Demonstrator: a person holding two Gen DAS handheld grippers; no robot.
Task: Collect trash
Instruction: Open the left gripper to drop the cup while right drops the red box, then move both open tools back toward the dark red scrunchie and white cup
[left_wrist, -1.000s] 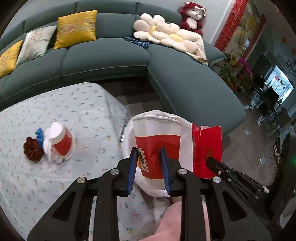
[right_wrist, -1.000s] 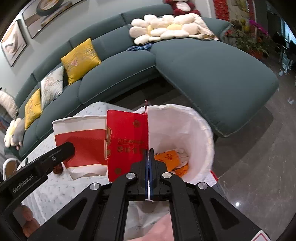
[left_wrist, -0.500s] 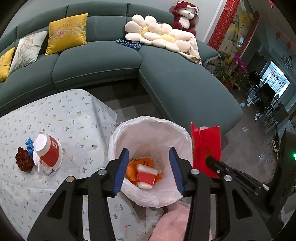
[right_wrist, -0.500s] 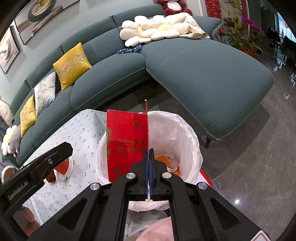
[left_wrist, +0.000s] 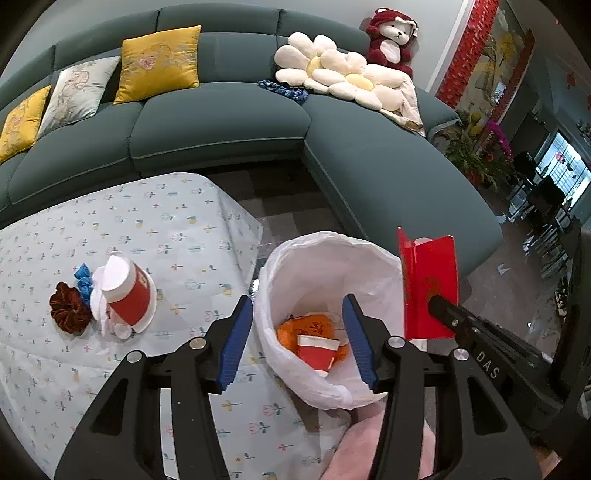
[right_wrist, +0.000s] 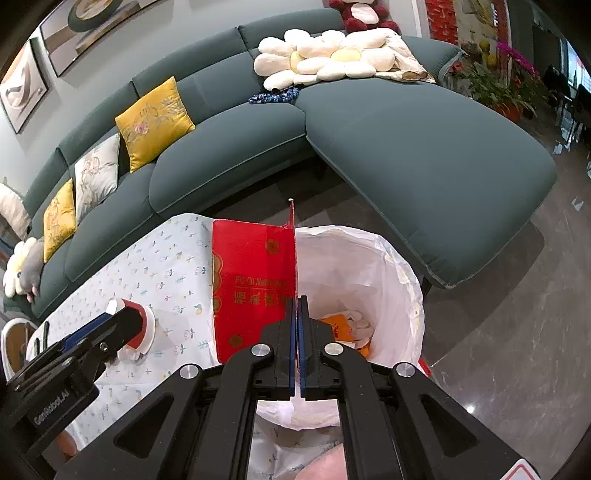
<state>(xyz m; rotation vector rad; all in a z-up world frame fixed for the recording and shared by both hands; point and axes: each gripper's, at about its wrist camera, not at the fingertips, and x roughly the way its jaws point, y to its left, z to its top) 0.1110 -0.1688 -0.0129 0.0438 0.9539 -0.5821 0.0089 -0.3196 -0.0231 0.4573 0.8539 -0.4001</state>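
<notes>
Left gripper jaws opening, nothing between the pads, hanging over the white-lined trash bin; a second ago they clamped a red-and-white paper cup, now lying in the bin on orange wrappers. Right gripper pinched tight on a red card box at the bin's rim, same as before; box's lower edge hidden behind the fingers. Bin bottom mostly hidden. On the tablecloth: another red cup, tipped; dark red scrunchie; blue scrap, unclear.
</notes>
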